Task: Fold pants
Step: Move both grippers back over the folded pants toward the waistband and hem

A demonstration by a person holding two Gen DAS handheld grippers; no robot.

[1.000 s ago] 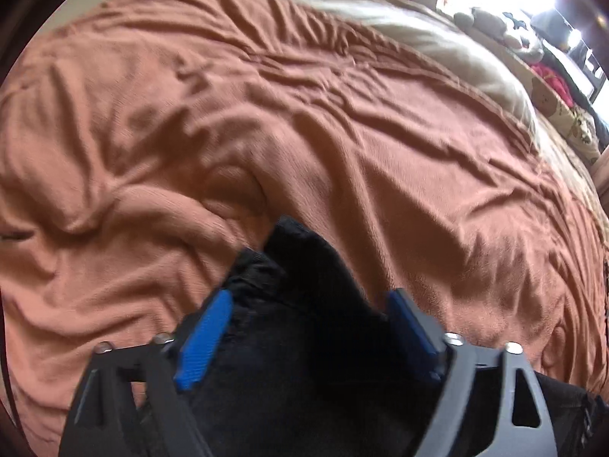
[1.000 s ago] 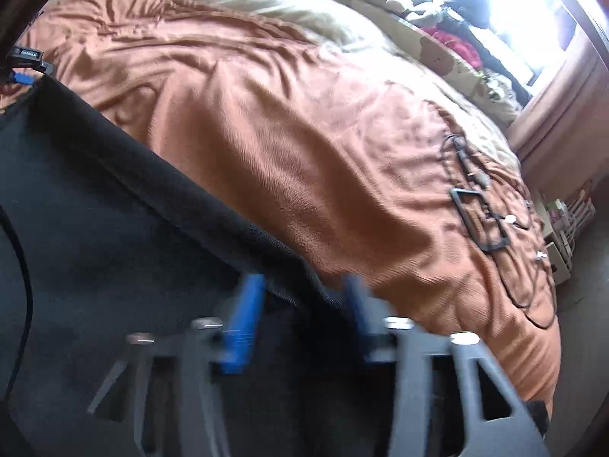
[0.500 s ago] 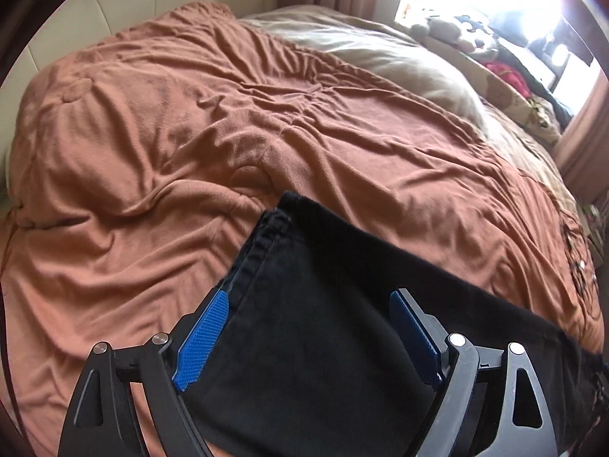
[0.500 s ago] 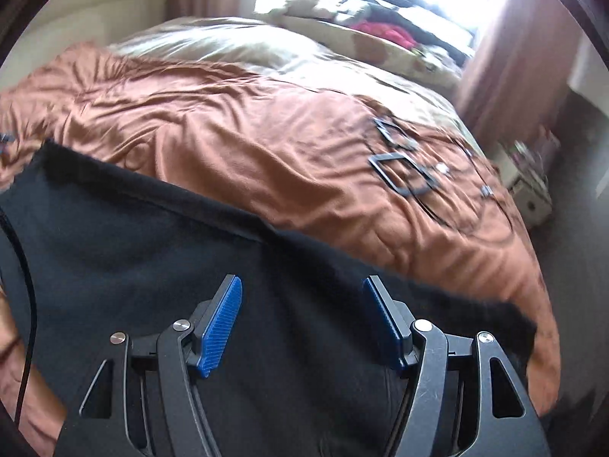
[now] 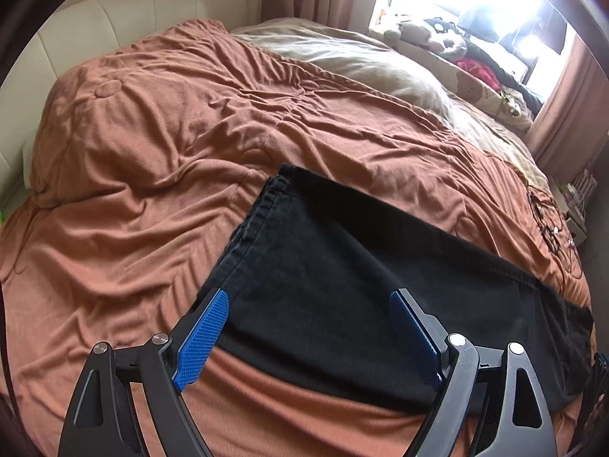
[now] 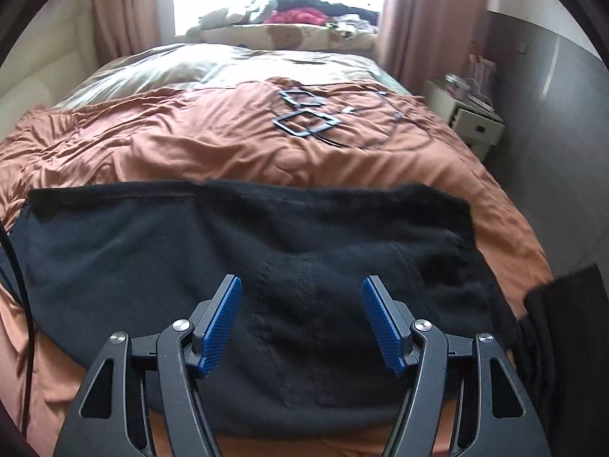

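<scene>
The black pants (image 5: 342, 274) lie flat, folded lengthwise, on the rust-orange blanket (image 5: 160, 160). The hem end is at the left in the left wrist view. The waist end with a pocket (image 6: 342, 278) shows in the right wrist view. My left gripper (image 5: 308, 304) is open and empty, raised above the near part of the pants. My right gripper (image 6: 302, 289) is open and empty, raised above the pants' seat area.
Black frames and cables (image 6: 306, 116) lie on the blanket beyond the pants. A beige duvet (image 5: 361, 64) and plush toys (image 5: 426, 34) lie near the window. A white nightstand (image 6: 472, 122) stands right of the bed. A cream headboard (image 5: 114, 19) is at left.
Both grippers let go of the pants, opened wide and pulled back and up. The pants now lie spread flat on the blanket.
</scene>
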